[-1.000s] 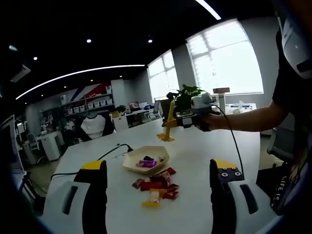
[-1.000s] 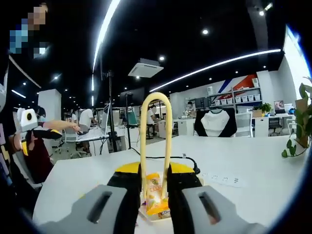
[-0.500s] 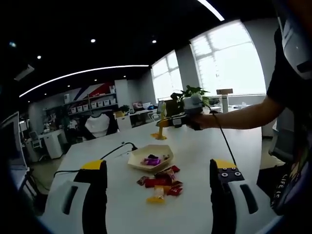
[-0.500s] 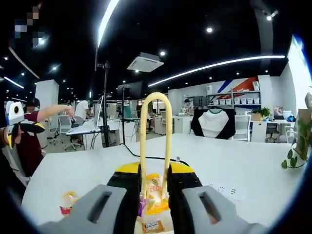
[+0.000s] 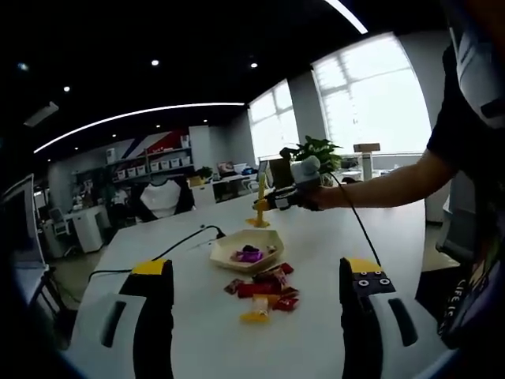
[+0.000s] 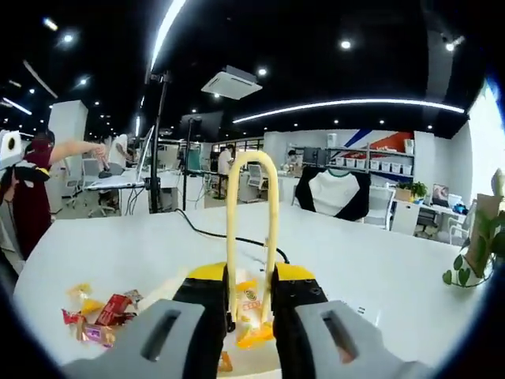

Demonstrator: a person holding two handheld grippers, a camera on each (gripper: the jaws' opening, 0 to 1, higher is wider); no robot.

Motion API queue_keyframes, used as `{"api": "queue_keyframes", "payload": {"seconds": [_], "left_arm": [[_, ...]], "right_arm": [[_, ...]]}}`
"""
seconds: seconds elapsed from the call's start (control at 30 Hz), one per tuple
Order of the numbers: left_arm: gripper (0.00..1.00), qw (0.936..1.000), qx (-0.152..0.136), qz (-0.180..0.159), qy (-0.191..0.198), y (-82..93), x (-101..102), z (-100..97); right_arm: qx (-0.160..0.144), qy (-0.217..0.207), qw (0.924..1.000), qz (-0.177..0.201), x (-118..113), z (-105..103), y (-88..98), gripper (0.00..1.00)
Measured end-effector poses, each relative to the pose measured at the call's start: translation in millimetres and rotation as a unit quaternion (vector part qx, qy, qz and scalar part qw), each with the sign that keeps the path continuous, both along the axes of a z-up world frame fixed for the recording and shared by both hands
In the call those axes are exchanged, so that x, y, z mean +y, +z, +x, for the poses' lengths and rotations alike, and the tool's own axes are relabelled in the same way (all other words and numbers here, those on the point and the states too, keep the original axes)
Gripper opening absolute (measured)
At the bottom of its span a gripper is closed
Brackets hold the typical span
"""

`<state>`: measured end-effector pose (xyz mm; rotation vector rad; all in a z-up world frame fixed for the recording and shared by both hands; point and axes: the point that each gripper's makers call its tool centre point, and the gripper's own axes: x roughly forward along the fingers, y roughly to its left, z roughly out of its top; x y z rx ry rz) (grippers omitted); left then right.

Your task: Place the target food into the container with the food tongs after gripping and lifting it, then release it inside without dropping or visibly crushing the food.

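A cream shallow bowl point(image 5: 246, 257) with a purple candy in it stands mid-table. Just in front of it lies a pile of red and yellow wrapped candies point(image 5: 264, 288), seen again low on the left as the candies point(image 6: 102, 312). My left gripper point(image 5: 254, 272) is open, its jaws wide apart near the table's front edge with nothing between them. My right gripper point(image 6: 251, 272) is shut on yellow food tongs point(image 6: 251, 213), and the tongs pinch an orange snack packet point(image 6: 251, 312). Beyond the bowl hangs the right gripper point(image 5: 280, 196), its tongs point(image 5: 260, 207) pointing down.
A black cable point(image 5: 185, 241) runs across the white table point(image 5: 331, 245) behind the bowl. A potted plant point(image 5: 319, 150) stands at the far right, and the person's arm point(image 5: 387, 189) reaches in from the right. Desks, chairs and people fill the office behind.
The right gripper with the tongs and packet has drifted left, nearer the bowl. The right gripper view has swung, bringing the candy pile in at lower left. Left jaws unchanged.
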<state>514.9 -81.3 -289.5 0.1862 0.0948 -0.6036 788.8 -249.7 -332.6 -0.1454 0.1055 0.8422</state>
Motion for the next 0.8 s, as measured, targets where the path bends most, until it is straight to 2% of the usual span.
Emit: {"api": "queue_keyframes", "payload": {"seconds": [0.03, 0.07, 0.23, 0.27, 0.33, 0.4, 0.6, 0.8], "left_arm": [[0.92, 1.0, 0.0, 0.0, 0.0, -0.4, -0.2, 0.2], [0.92, 1.0, 0.001, -0.001, 0.0, -0.3, -0.4, 0.3], [0.92, 1.0, -0.001, -0.003, 0.001, 1.0, 0.1, 0.2], [0.92, 1.0, 0.0, -0.003, 0.001, 0.8, 0.4, -0.1], [0.92, 1.0, 0.001, -0.002, 0.002, -0.2, 1.9, -0.6], [0.92, 1.0, 0.003, -0.001, 0.003, -1.7, 3.9, -0.7], [0.92, 1.0, 0.003, -0.001, 0.003, -2.3, 4.3, -0.5], [0.92, 1.0, 0.0, -0.004, -0.001, -0.6, 1.4, -1.9]], "right_arm": [[-0.007, 0.004, 0.9997, -0.021, 0.0, 0.1, -3.5, 0.15], [-0.005, 0.004, 0.9996, -0.026, 1.6, 0.5, -7.1, 0.16], [0.015, 0.002, 0.9998, -0.011, 2.7, 3.3, -18.5, 0.16], [0.017, -0.016, 0.9996, -0.012, -1.0, 7.6, -22.1, 0.16], [0.028, -0.006, 0.9996, -0.007, -0.2, 6.9, -26.3, 0.16], [0.025, -0.009, 0.9996, -0.013, -2.1, 9.8, -29.8, 0.16], [0.026, -0.009, 0.9995, -0.012, -2.6, 10.8, -30.6, 0.18], [0.018, -0.007, 0.9998, 0.003, 0.5, 1.2, -15.6, 0.18]]}}
